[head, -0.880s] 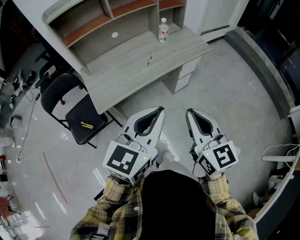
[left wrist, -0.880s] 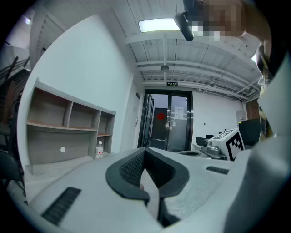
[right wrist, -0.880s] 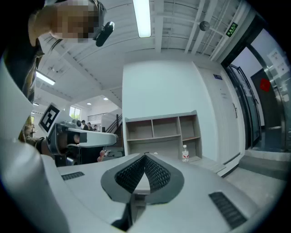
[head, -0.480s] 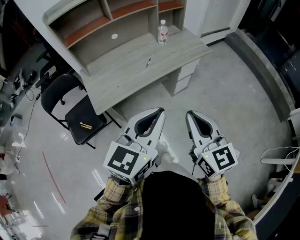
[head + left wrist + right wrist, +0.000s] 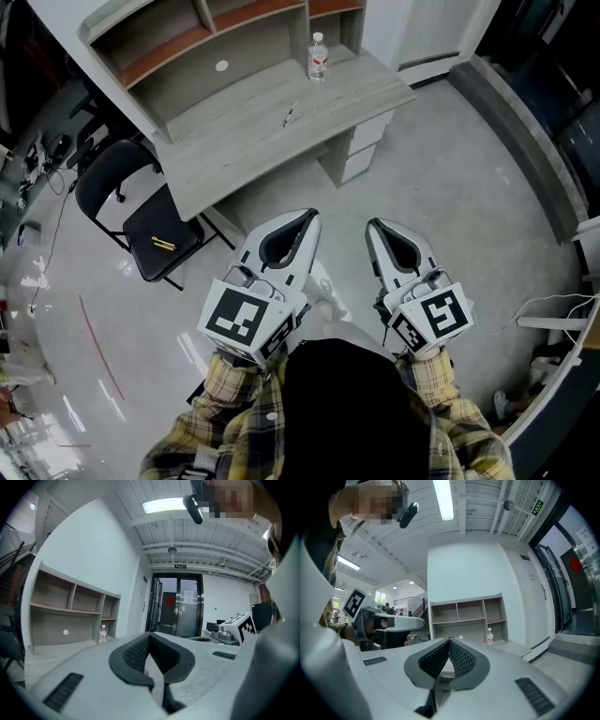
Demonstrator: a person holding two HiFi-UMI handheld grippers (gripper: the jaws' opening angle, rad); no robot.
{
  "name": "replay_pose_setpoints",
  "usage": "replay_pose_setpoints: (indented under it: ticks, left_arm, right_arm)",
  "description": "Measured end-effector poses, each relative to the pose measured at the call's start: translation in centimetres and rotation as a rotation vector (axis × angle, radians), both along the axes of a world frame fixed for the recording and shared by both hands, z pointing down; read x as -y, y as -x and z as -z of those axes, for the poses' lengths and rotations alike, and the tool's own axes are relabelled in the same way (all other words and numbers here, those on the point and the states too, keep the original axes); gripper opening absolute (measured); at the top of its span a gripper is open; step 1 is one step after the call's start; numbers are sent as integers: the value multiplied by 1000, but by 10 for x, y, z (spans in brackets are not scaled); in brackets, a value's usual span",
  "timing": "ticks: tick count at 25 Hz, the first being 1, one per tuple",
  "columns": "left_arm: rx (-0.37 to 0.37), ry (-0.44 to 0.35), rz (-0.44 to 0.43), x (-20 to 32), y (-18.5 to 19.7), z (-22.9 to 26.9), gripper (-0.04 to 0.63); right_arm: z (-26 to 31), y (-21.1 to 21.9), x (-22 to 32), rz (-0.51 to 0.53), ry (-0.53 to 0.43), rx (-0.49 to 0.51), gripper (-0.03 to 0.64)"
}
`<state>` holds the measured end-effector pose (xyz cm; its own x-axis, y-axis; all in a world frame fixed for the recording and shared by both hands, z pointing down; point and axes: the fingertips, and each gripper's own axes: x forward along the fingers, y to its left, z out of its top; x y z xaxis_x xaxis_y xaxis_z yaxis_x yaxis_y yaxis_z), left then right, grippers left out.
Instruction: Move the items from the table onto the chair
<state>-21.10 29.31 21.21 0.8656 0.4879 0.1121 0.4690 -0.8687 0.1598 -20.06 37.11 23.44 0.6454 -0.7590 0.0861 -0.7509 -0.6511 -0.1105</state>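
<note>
Sitting well short of the table point(image 5: 253, 141): left claw point(image 5: 307, 217) and right claw point(image 5: 373, 226) both pressed together, empty; water bottle point(image 5: 318, 56) and pen point(image 5: 288, 114) on table ahead, thin yellow item point(image 5: 163, 244) on chair point(image 5: 103, 183) seat

Table and chair, each bearing loose items

A pale wood-grain table point(image 5: 234, 141) with a shelf unit point(image 5: 187, 42) is standing on the grey floor point(image 5: 450, 187), carrying an upright water bottle point(image 5: 318, 56) at its far right and a dark pen point(image 5: 288, 114) mid-top. To its left, a black chair point(image 5: 178, 225) is holding a yellow item point(image 5: 163, 244) on its seat.
</note>
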Motion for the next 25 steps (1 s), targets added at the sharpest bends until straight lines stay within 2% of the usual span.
replay_pose_setpoints:
  ticks: [6,13,19,25]
  left_arm:
    - [22,-4,11,-5,-14,-8,3]
    - [46,-8,5,6,-49,-17,3]
    - [37,8,-3,27,-105,-19,3]
    - [28,10,-1,59,-173,-18,3]
  right_arm:
    - [-11,-8,-7,10,-1,26,18]
    - [-19,-42,3,5,-2,50,18]
    - [-21,-93,26,6,11,46,18]
    - [-13,-165,63,12,14,29,18]
